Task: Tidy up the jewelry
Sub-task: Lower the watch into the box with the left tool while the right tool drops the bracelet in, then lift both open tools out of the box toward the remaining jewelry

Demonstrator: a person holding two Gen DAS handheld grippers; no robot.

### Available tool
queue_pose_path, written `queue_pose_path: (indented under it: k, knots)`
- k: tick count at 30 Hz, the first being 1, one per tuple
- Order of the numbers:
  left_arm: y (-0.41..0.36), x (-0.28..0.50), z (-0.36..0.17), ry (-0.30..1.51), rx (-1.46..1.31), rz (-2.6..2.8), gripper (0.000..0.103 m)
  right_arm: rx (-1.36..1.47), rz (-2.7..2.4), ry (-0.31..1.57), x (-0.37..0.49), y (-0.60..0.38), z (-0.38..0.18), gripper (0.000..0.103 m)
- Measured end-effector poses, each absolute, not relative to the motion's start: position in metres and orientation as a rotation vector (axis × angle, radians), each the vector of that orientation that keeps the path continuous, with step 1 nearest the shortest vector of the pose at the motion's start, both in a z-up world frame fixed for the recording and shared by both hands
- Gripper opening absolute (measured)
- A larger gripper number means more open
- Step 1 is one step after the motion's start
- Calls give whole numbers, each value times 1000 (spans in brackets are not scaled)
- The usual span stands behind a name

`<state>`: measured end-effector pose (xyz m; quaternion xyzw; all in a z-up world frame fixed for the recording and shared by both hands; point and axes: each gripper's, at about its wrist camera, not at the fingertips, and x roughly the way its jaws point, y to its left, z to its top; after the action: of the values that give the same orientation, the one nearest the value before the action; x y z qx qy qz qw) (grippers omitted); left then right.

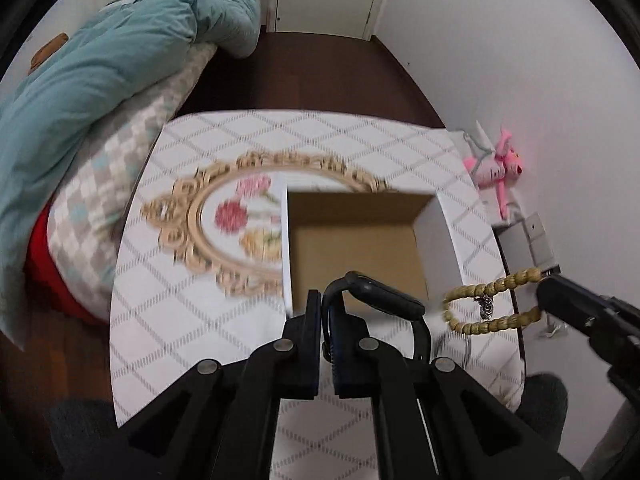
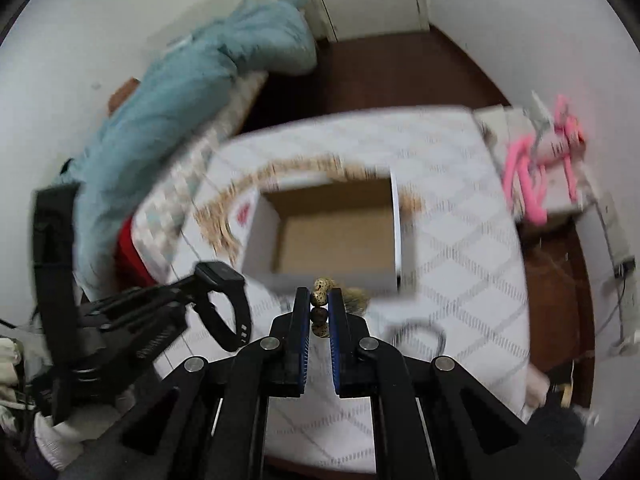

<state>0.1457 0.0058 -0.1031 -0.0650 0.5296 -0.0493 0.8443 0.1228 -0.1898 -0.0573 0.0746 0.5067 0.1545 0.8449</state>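
My left gripper (image 1: 321, 300) is shut on the strap of a black smartwatch (image 1: 380, 300) and holds it above the table, just before an open white cardboard box (image 1: 356, 240). My right gripper (image 2: 320, 300) is shut on a tan beaded bracelet (image 2: 322, 294) near the box (image 2: 332, 232) front edge. In the left wrist view the bracelet (image 1: 490, 304) hangs from the right gripper (image 1: 538, 294) at the right. In the right wrist view the watch (image 2: 224, 300) shows in the left gripper (image 2: 192, 280) at the left. The box looks empty.
A gold-framed oval tray (image 1: 224, 220) with flower print lies under the box on the white patterned table (image 1: 180, 320). A thin ring-like loop (image 2: 420, 332) lies on the table. A bed with teal bedding (image 1: 100, 80) is left. Pink toys (image 1: 500, 168) are right.
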Motion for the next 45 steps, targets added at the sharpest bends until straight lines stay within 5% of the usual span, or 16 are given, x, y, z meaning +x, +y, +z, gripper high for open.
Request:
queue_pose_path:
  k: [8,15,17,18,19,22,25,28,33,45]
  knots:
    - [6,210,-124,1196,-122,-119,2,133,336,1119,202,-174,-73,9]
    - [5,238,-142,1302,-159,-83,20,99,338,1192,232,-165,-110,9]
    - [4,240,-138,1284,-152,-81,43,92,328,1227,238,-166,-120,10]
    - [3,240,-136,1276,-144,-76,70,97,324,1252,241,-168,-126,11]
    - [4,240,-133,1265,-147,-69,81,99,322,1265,241,-169,-129,21]
    - [7,236,-126,1216,-148,-55,83,85,289,1269,238,-176,-136,64]
    - [11,228,-125,1165,-111,-7,102,45,244,1252,230,-179,-136,66]
    - [14,218,-129,1131,-78,29,103,-20,178,1226,222,-180,-138,95]
    - [17,203,-147,1126,-35,69,103,-97,109,1218,210,-180,-155,103]
    - [12,171,-141,1088,-30,105,103,-119,55,1141,185,-177,-147,103]
